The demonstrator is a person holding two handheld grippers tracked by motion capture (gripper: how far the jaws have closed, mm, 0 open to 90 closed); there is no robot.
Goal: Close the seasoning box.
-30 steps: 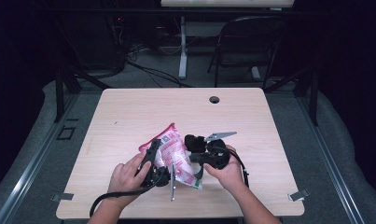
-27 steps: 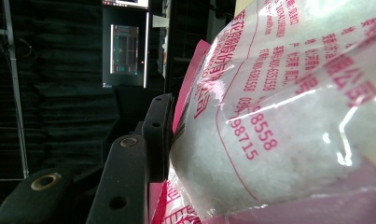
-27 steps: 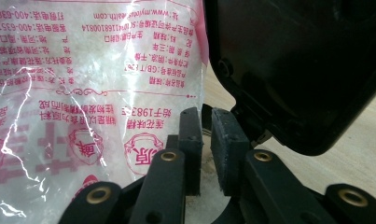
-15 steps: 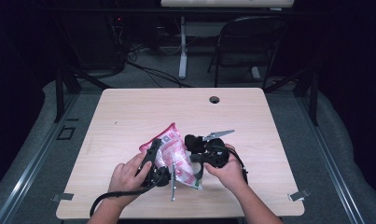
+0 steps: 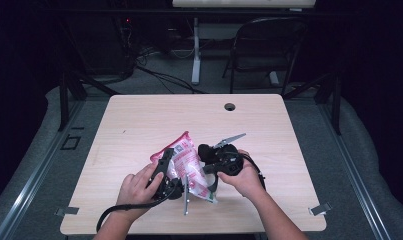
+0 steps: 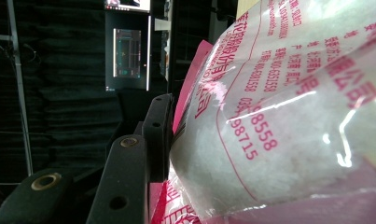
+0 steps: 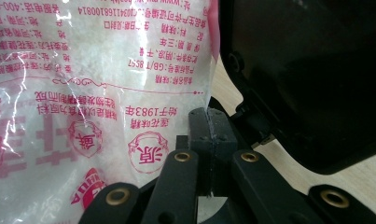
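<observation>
Both tongs (image 5: 165, 167) (image 5: 212, 186) clamped (hands close together).

Black left gripper (image 5: 165, 175) with brass-ringed screw holes, looping black cable (image 5: 120, 212) beside it, black right gripper (image 5: 216, 167) topped by grey three-cornered plate (image 5: 231, 139), bare forearms

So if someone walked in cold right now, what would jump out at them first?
The clear plastic bag with pink print and white powder, held up near the front middle of the pale wooden table. The right gripper has just closed, its jaws pinching the bag's edge, while the left gripper presses the bag's bulging side.
</observation>
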